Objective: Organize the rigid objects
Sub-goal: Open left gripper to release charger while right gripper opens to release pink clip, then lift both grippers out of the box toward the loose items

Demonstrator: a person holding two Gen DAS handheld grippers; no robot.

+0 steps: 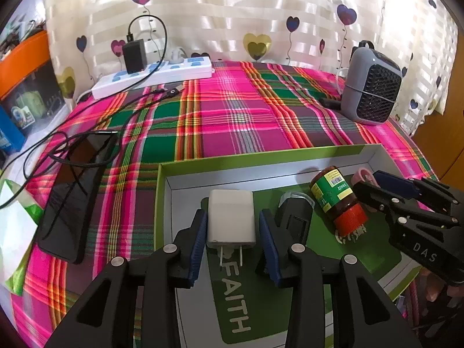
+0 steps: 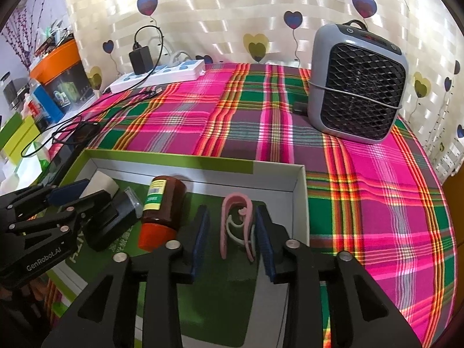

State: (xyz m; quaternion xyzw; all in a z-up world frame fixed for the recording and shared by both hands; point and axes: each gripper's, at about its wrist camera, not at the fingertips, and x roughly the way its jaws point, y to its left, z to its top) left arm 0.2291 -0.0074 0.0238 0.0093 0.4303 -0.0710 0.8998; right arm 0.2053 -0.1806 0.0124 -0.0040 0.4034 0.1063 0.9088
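A shallow green-and-white box (image 1: 261,156) (image 2: 174,159) lies on the plaid cloth. In it a white plug charger (image 1: 232,217) rests between the pads of my left gripper (image 1: 232,220), and a gap shows at the right pad, so it is open. A pink clip (image 2: 235,223) stands between the pads of my right gripper (image 2: 232,213), which is open too, with gaps at both sides. Between them lie a brown bottle with a red cap (image 1: 333,197) (image 2: 162,203) and a black object (image 1: 295,217) (image 2: 113,220). Each gripper shows in the other's view, the right gripper (image 1: 374,185) and the left gripper (image 2: 81,194).
A grey fan heater (image 1: 368,87) (image 2: 356,87) stands at the back right. A white power strip (image 1: 156,75) with a black adapter lies at the back left. A black phone (image 1: 72,197) and loose cables lie left of the box. An orange-rimmed bin (image 1: 26,58) sits far left.
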